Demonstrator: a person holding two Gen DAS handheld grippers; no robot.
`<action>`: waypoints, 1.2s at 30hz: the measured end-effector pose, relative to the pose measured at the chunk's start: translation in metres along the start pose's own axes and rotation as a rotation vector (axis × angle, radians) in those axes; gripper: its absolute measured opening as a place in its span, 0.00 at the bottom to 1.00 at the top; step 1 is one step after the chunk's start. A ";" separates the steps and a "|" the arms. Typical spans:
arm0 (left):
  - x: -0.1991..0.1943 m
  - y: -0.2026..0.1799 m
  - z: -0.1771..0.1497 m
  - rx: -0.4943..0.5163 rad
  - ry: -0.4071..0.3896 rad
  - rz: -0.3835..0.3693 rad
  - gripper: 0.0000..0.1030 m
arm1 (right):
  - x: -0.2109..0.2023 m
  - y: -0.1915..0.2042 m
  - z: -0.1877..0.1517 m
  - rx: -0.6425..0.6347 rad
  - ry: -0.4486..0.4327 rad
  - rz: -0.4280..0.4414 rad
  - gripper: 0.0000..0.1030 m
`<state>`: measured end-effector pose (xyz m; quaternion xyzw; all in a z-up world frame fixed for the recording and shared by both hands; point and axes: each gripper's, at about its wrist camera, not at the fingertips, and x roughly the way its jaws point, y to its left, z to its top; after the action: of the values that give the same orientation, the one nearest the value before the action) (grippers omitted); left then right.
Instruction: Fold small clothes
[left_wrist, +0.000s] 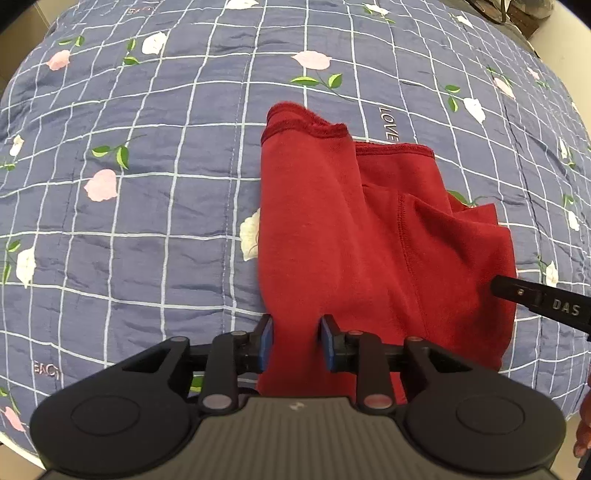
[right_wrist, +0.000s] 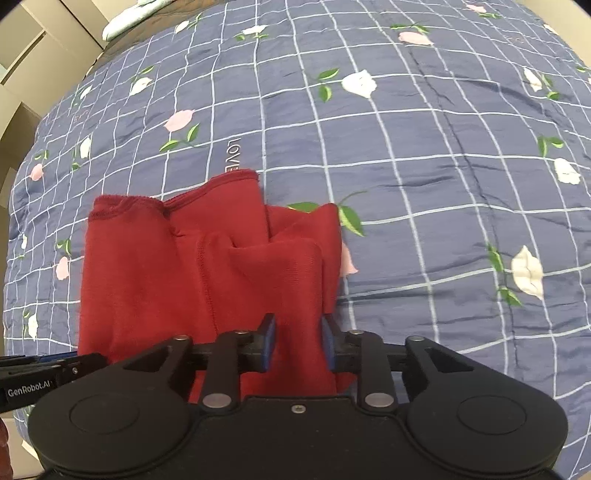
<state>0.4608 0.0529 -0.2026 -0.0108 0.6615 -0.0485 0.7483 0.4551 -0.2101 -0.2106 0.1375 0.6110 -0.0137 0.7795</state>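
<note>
We see the left gripper (left_wrist: 296, 341) and right gripper (right_wrist: 298, 341) part-open, red garment (left_wrist: 369, 236) cloth between their fingers; whether gripped, we cannot tell; it lies mid-bedspread (left_wrist: 147, 206).

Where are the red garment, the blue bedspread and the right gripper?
red garment (left_wrist: 325, 229): left wrist view, flat middle of the cloth.
blue bedspread (right_wrist: 424, 155): right wrist view, bare checked patch.
right gripper (right_wrist: 298, 343): right wrist view, midway between fingertips.

Small dark-red garment (left_wrist: 332, 229), soft knit, lengthwise folded and rumpled, hemmed edge at the far end ahead of the jaws, near edge running between both pairs of jaws
</note>
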 end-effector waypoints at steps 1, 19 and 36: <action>-0.002 0.000 0.000 0.000 -0.003 0.004 0.33 | -0.003 -0.002 -0.001 -0.001 -0.004 -0.002 0.34; -0.102 -0.038 -0.074 -0.051 -0.250 0.075 0.74 | -0.110 -0.027 -0.067 -0.081 -0.246 0.109 0.86; -0.189 -0.071 -0.249 -0.137 -0.520 0.138 0.99 | -0.227 -0.059 -0.210 -0.222 -0.447 0.187 0.99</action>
<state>0.1875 0.0106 -0.0412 -0.0284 0.4483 0.0519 0.8919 0.1868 -0.2516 -0.0506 0.1007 0.4059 0.0954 0.9033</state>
